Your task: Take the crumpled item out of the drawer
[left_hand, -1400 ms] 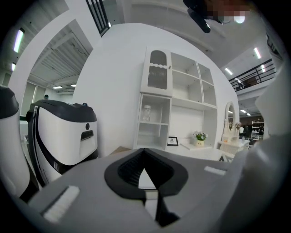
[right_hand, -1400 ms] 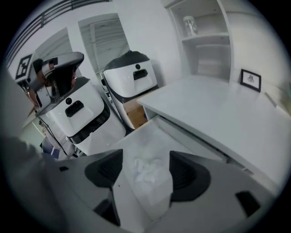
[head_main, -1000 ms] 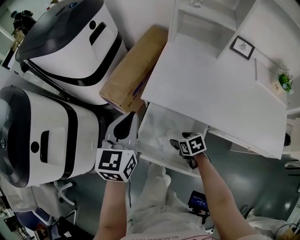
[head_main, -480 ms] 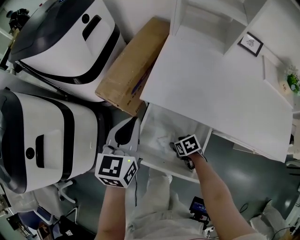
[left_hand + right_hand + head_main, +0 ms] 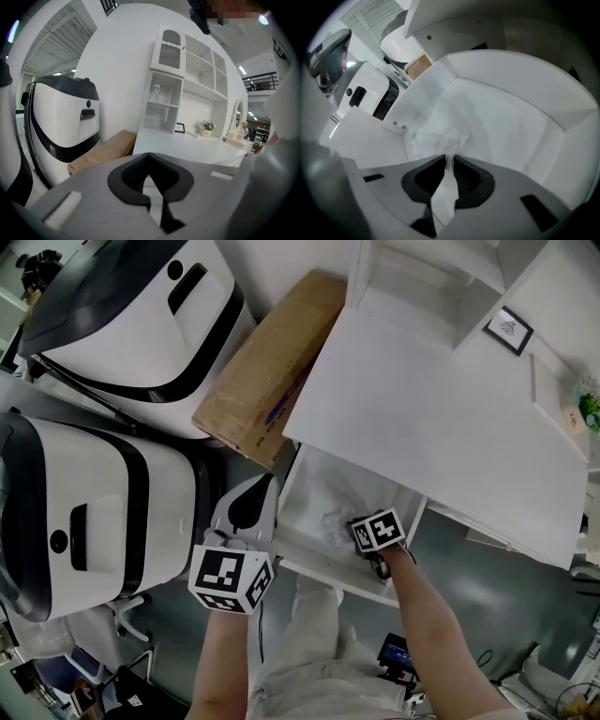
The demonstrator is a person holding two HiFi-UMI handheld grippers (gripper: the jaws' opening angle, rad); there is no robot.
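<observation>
Two claws, one job: my left gripper (image 5: 149, 158) hangs pinched shut and empty just beside the front left corner of the open drawer (image 5: 302, 486), held aside, I judge, so it blocks nothing. Inside, near the front edge, lies the crumpled paper (image 5: 436, 138). My right gripper (image 5: 448, 161), tipped steeply down to clear the front wall, has just been closing and nips a fold of the wad between its jaws, seemingly ready to lift.
</observation>
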